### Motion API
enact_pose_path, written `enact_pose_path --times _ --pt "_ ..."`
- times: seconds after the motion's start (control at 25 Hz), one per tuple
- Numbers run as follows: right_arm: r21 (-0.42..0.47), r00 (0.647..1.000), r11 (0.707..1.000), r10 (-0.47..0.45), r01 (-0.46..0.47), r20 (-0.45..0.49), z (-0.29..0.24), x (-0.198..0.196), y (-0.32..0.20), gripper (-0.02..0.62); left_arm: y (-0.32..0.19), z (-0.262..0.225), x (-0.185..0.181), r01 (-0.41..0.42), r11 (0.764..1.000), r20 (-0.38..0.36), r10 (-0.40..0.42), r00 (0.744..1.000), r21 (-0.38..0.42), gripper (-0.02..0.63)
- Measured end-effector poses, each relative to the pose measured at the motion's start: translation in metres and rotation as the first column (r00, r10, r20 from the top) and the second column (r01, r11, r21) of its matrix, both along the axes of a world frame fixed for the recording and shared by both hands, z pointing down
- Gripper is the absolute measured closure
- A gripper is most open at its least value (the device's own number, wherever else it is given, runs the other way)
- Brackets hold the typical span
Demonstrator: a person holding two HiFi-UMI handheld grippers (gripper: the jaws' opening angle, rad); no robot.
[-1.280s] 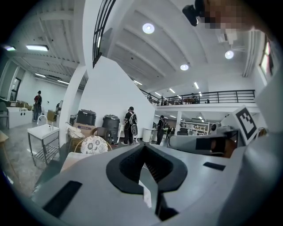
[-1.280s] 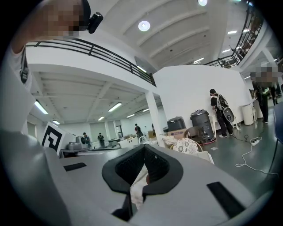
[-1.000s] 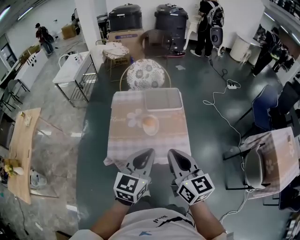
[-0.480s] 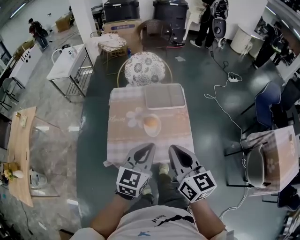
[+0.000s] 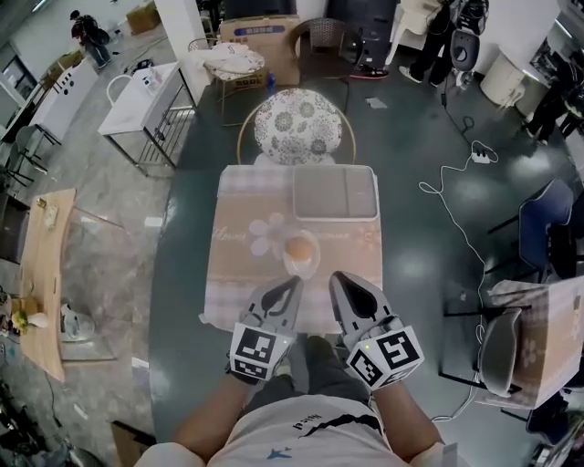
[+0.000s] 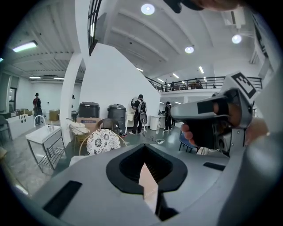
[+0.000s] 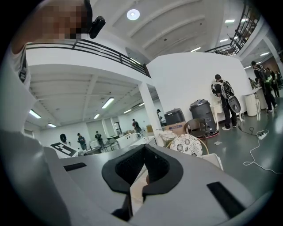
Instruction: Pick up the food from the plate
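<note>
Food: a round, orange-brown piece (image 5: pixel 297 247), perhaps a bun. It lies on a small pale plate (image 5: pixel 304 269) near the middle of the table (image 5: pixel 237 274), just ahead of both grippers and untouched.
Left gripper (image 5: pixel 294 285): jaws clenched together with nothing grasped, tip over the near part of the table.
Right gripper (image 5: pixel 337 278): jaws also closed and empty, just beside the left one.
Hard to make out: the kind of food is uncertain from above. In each gripper view the gripper's own grey body hides the plate. Only a sliver of tan cloth shows through the slit, with a brownish blur in the right one.
Cut off: the person's arms and pale shirt (image 5: pixel 301 438) run out of the bottom edge.
Writing: small dark print on the shirt and a blue label on a cardboard box (image 5: pixel 260 27), both too small to read. Each gripper's cube carries black-and-white square markers.
Only in the head view: the grey tray (image 5: pixel 335 192) behind the plate and the floral chair (image 5: pixel 303 128) beyond the table.
Only in the gripper views: ceiling lights, a balcony railing, distant standing people.
</note>
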State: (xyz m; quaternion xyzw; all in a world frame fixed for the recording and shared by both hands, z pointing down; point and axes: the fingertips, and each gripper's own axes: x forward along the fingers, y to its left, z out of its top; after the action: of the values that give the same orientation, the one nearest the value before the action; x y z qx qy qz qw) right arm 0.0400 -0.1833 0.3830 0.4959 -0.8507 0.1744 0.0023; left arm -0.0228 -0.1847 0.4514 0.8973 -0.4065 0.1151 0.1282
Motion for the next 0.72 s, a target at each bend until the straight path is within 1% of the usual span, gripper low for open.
enact_pose_path --times 0.2,0.4,0.56,0.72 --pt "-0.027 0.999 0.999 -0.040 0.040 0.009 0.016 0.013 -0.038 0.581 -0.032 0.015 0.015 0.020 1.000 0.019 -0.019 1.000 -0.011 0.600" --pt "-0.049 0.999 0.998 -0.050 0.050 0.016 0.041 0.014 -0.059 0.581 -0.050 0.044 0.020 0.022 1.000 0.019 -0.022 1.000 -0.021 0.600" --pt "-0.062 0.999 0.997 -0.038 0.039 0.018 0.068 0.007 -0.068 0.581 -0.061 0.081 0.016 0.033 0.998 0.011 -0.033 0.999 -0.048 0.600" --pt "-0.073 1.000 0.997 -0.006 0.007 0.024 0.097 0.003 -0.074 0.581 -0.070 0.120 0.017 0.035 0.997 -0.008 -0.036 0.999 -0.075 0.600"
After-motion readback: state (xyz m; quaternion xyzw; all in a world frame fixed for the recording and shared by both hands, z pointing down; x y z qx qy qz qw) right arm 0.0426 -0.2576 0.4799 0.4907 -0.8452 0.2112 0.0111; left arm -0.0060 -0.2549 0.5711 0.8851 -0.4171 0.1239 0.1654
